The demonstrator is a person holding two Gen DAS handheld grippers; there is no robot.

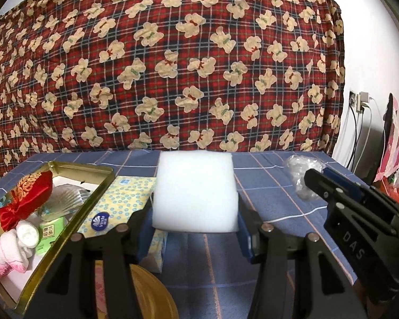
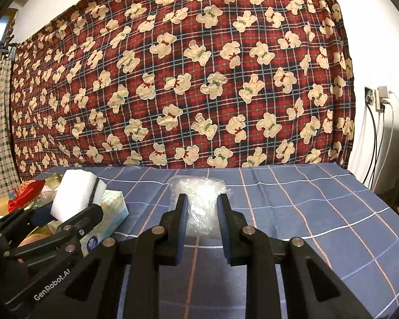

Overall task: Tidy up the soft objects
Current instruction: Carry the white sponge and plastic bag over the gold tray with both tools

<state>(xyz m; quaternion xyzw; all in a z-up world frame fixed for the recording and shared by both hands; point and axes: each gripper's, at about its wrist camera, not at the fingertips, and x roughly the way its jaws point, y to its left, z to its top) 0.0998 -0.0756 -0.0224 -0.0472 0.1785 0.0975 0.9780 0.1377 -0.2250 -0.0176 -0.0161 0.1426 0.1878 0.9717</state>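
Note:
My left gripper (image 1: 195,220) is shut on a white foam block (image 1: 195,191) and holds it above the blue checked tablecloth; the block also shows in the right wrist view (image 2: 73,195). My right gripper (image 2: 201,207) stands around a clear crumpled plastic bag (image 2: 199,199) on the cloth, jaws part open on either side of it; I cannot tell if they touch it. The bag also shows in the left wrist view (image 1: 302,175), with the right gripper (image 1: 332,188) beside it.
A gold tin box (image 1: 74,223) at the left holds a red brocade pouch (image 1: 26,199), rolled white and pink towels (image 1: 10,247) and small packets. A yellow tissue pack (image 1: 117,204) lies beside it. A gold round lid (image 1: 151,292) lies near. Patterned bear blanket behind.

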